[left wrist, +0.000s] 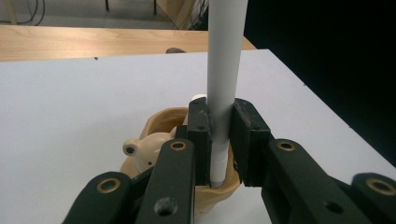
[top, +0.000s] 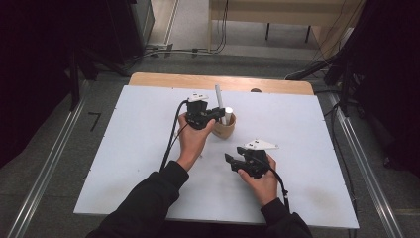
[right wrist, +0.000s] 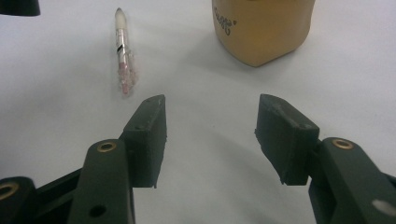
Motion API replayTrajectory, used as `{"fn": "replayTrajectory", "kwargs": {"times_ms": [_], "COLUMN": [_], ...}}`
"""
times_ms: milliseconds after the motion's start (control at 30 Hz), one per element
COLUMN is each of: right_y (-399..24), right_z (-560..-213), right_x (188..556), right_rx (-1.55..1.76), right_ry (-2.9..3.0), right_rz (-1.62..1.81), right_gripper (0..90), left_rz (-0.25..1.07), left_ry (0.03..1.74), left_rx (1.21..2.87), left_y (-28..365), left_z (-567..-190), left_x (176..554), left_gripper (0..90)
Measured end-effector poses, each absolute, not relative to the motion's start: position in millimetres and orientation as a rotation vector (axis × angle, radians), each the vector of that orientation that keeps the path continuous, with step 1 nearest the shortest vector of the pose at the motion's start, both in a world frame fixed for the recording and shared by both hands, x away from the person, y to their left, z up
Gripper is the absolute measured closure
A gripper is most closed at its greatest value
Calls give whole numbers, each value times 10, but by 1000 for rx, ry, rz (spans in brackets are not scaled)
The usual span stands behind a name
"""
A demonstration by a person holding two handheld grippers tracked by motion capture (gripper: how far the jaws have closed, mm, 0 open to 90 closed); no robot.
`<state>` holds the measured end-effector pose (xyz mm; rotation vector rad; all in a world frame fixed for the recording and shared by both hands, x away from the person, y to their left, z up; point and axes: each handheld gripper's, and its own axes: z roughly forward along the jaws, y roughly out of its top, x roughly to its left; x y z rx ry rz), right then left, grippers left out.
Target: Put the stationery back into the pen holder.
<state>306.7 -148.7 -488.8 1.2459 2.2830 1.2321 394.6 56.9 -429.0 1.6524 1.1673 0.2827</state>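
Fingers [left wrist: 201, 140] of the left gripper [left wrist: 219, 140] clamp the white tube [left wrist: 225, 70], upright, lower end in the tan cup [top: 225, 128]. Right gripper [right wrist: 210, 135] rests open, low over the table [top: 124, 148].

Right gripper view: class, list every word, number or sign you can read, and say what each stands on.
Cup: small dark lettering near its top left edge, too blurred to read.
Pen: dark band and pinkish marks, no legible text.
Nothing else carries writing.
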Motion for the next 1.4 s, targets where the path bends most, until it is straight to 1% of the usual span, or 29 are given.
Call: {"fn": "replayTrajectory", "kwargs": {"times_ms": [133, 233, 433, 500, 567, 600, 667, 700, 733, 833, 900, 1067, 1200, 1400], "right_y": [-1490, -1490, -1486, -1484, -1482, -1481, -1479, -1480, -1479, -1476, -1472, -1456, -1433, -1437], "right_z": [-4887, -4890, -4890, -4890, -4892, -4892, -4891, -4891, -4889, -4886, -4874, -4870, -4886, -4878], "right_x": [3068, 3070, 3066, 3065, 3065, 3066, 3067, 3067, 3068, 3058, 3045, 3038, 3037, 3043], "right_rx": [1243, 1245, 1243, 1243, 1245, 1246, 1249, 1249, 1251, 1241, 1214, 1190, 1200, 1214], "right_ry": [2284, 2285, 2284, 2284, 2285, 2288, 2284, 2282, 2281, 2266, 2243, 2240, 2255, 2265], "right_rz": [1231, 1233, 1235, 1237, 1238, 1242, 1236, 1233, 1228, 1209, 1211, 1249, 1217, 1213], "right_gripper": [416, 416, 415, 411, 409, 402, 371, 355, 319, 316, 339, 337, 338, 287], "left_rz": [286, 299, 304, 303, 296, 300, 300, 298, 298, 296, 293, 282, 282, 278], "left_ry": [1166, 1156, 1146, 1144, 1132, 1126, 1113, 1108, 1102, 1091, 1092, 1082, 1079, 1080], "left_rx": [1657, 1664, 1664, 1664, 1671, 1682, 1687, 1685, 1684, 1678, 1671, 1662, 1663, 1666], "left_y": [554, 517, 521, 534, 541, 544, 552, 558, 570, 612, 641, 703, 728, 782], "left_z": [-4303, -4288, -4258, -4240, -4218, -4202, -4178, -4162, -4142, -4106, -4088, -4075, -4072, -4077], "left_x": [3965, 3956, 3930, 3915, 3887, 3863, 3828, 3806, 3778, 3723, 3686, 3614, 3578, 3511], "left_gripper": [780, 721, 656, 620, 606, 579, 571, 552, 539, 518, 518, 518, 512, 457]}}
